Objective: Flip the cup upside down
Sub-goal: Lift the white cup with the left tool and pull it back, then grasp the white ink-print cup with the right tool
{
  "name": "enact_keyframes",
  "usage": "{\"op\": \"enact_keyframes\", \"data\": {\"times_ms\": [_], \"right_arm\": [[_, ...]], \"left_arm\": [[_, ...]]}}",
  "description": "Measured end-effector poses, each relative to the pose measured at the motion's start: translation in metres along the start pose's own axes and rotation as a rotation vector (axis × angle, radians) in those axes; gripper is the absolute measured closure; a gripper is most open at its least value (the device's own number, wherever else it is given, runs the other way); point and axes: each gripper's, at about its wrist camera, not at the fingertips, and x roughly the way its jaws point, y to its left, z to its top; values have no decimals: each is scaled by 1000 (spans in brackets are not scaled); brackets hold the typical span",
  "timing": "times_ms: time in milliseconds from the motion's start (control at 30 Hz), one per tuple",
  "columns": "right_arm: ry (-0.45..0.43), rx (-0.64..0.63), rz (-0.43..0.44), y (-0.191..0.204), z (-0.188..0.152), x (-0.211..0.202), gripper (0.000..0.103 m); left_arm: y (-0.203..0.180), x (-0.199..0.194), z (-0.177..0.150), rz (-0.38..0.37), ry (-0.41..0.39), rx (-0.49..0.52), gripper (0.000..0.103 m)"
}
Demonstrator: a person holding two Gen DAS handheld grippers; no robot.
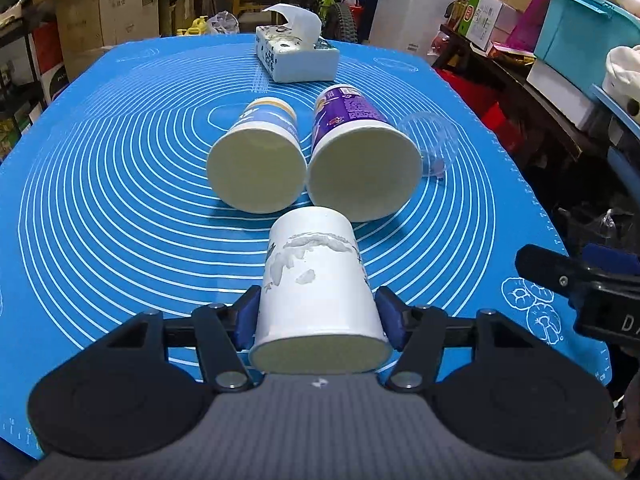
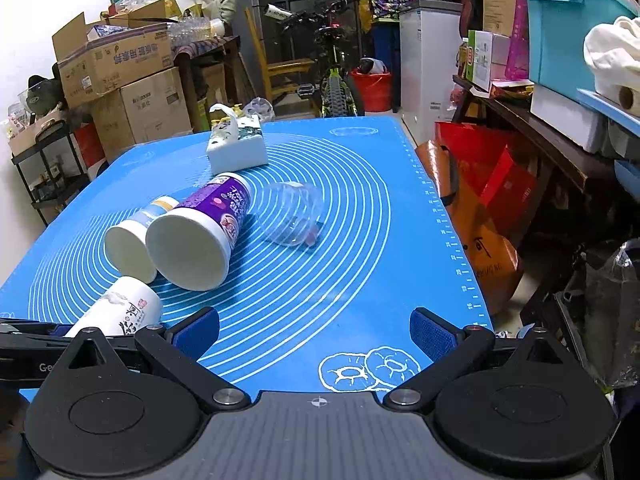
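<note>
My left gripper (image 1: 318,316) is shut on a white paper cup (image 1: 316,280), which lies on its side with its open mouth toward the camera. The cup also shows in the right wrist view (image 2: 118,308) at the lower left. Beyond it a blue-and-white cup (image 1: 256,160) and a purple cup (image 1: 360,164) lie on their sides, mouths toward me, on the blue mat (image 1: 100,200). A clear plastic cup (image 1: 434,144) lies to the right of the purple one. My right gripper (image 2: 314,334) is open and empty above the mat's near right part.
A tissue box (image 1: 296,56) stands at the mat's far side. Cardboard boxes (image 2: 116,80), a bicycle (image 2: 336,80) and a white cabinet (image 2: 428,64) stand behind the table. Cluttered shelves (image 2: 560,100) and a red-orange bag (image 2: 472,208) are on the right.
</note>
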Motion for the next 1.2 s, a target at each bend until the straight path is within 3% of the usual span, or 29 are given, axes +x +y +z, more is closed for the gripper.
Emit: {"op": "enact_keyframes", "data": {"times_ms": [67,233,667,867,1033,1200], "right_arm": [[3,0,1,0,-1,1,2],[10,-11,10,5,-2,4,2],[24,-20,13,11,-2,9,2],[31,-6,25,11,4,7,2],[65,-6,57,23,17,10,2],[157,-7,133,51,31,28,2]], "left_arm": [[1,1,0,14,2,-2,26],[2,4,-2,34,-1,33,16],[-1,2,-1,-10,11,53,16],[6,-21,5,-35,-20,51,16],[36,-46,8,-6,-79,-12,16],[74,-54,14,88,-118,-72,15]]}}
